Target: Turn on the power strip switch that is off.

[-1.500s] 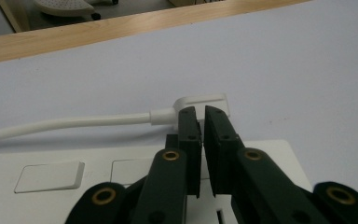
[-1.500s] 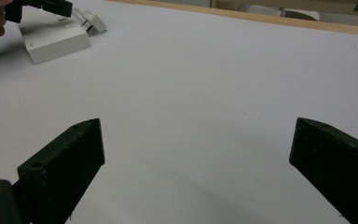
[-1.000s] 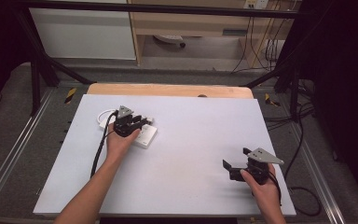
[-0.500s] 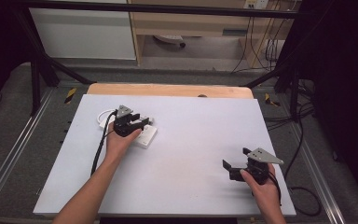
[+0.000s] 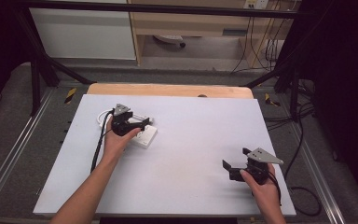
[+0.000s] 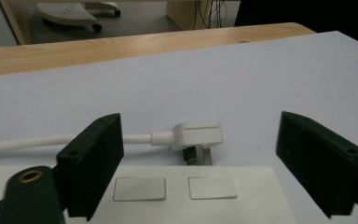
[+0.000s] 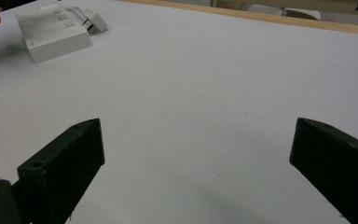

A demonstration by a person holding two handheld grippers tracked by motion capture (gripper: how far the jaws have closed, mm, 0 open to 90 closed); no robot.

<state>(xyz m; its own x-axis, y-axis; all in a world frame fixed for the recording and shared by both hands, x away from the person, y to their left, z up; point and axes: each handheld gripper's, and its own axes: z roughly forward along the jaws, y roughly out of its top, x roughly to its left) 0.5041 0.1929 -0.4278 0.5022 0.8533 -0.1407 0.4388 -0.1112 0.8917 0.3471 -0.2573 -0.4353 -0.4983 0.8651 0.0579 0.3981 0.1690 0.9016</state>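
Two grippers are over a white table (image 5: pixel 186 140), one in each of the person's hands. The left gripper (image 5: pixel 137 125) sits at the far left of the table, held by the left hand (image 5: pixel 116 142), its jaws spread wide and holding nothing. In the left gripper view, those two black jaws stand on either side of a white double wall socket (image 6: pixel 182 193) lying flat on the table, with two blank rectangular switches on its top face; the jaws are apart from it, not clamped on it. Just beyond the socket's far edge lies a white three-pin plug (image 6: pixel 196 136), on its side with its metal pins pointing toward the socket. Whether the pins touch the socket cannot be told. A white cable (image 6: pixel 37 142) runs from the plug off to the left.

From the high view, the socket (image 5: pixel 145 136) lies just right of the left hand, and the white cable (image 5: pixel 103 115) loops at the far side of the gripper.

The right gripper (image 5: pixel 235 165) is at the near right of the table, well apart from the socket, held by the right hand (image 5: pixel 263 191). Its jaws are also wide open and empty, with bare table between them in the right gripper view, where the socket (image 7: pixel 53 32) and plug (image 7: pixel 93 19) appear far off at the upper left.
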